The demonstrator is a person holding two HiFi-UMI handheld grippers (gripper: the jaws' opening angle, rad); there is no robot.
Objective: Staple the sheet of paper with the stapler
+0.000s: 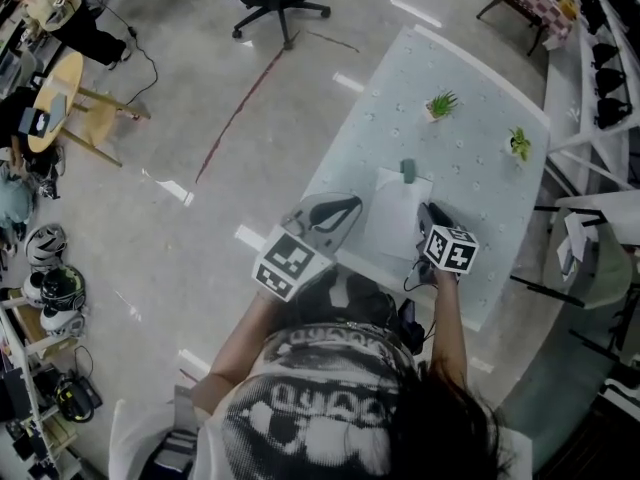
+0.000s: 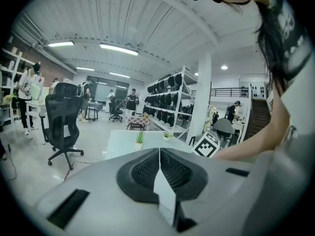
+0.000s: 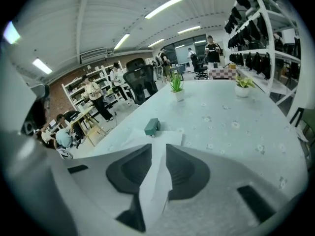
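Looking down from above, the sheet of paper (image 1: 398, 218) lies on the pale table (image 1: 480, 168), with the green stapler (image 1: 408, 170) on its far edge. The right gripper (image 1: 430, 216) is at the sheet's near right corner, and the left gripper (image 1: 340, 213) is just left of the sheet. In the left gripper view, the jaws are pressed together. In the right gripper view, the jaws are slightly spread, with white paper showing in the gap.

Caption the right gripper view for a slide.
Right gripper, jaws apart, at the near edge of the sheet of paper on the table; green stapler at its far edge.
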